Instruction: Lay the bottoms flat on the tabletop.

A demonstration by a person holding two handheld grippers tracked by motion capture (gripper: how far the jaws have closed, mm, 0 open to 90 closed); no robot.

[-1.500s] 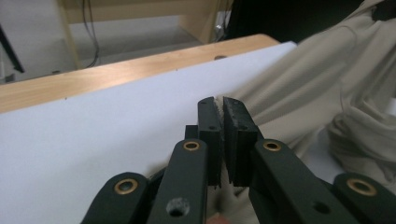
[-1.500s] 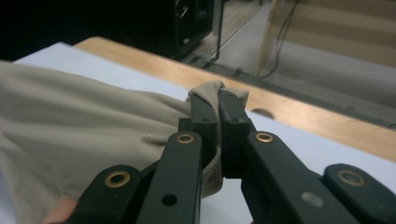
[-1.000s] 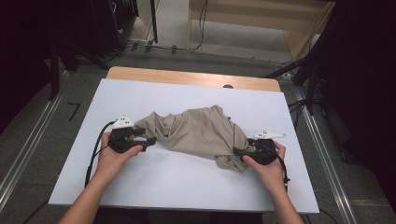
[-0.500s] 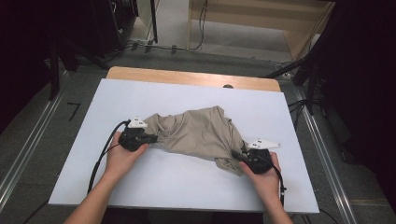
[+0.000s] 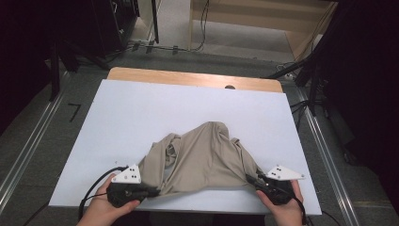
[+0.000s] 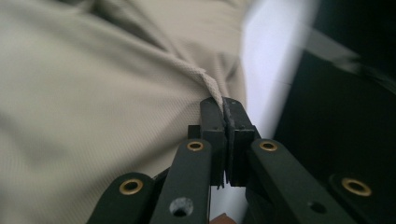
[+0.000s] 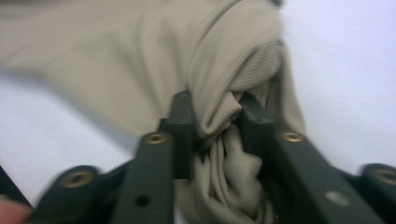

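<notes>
A beige garment (image 5: pixel 202 157) lies bunched near the front edge of the white table (image 5: pixel 188 108). My left gripper (image 5: pixel 153 190) is at the garment's front left corner, shut on a thin hem (image 6: pixel 212 88) of the cloth. At the front right corner, my right gripper (image 5: pixel 250 181) is shut on a thick bunched fold of the beige garment (image 7: pixel 219 121), which fills the gap between its jaws. The cloth stretches between both grippers and rises to a hump in the middle.
The table's front edge (image 5: pixel 188 207) runs just under both grippers. A wooden strip (image 5: pixel 193 79) borders the far side. Metal rails (image 5: pixel 324 155) run along the floor on each side. Dark equipment and cables (image 5: pixel 113 28) stand beyond the table.
Both grippers have pulled the garment toward the front edge of the table. They hold the same corners, and the cloth now humps up between them.
</notes>
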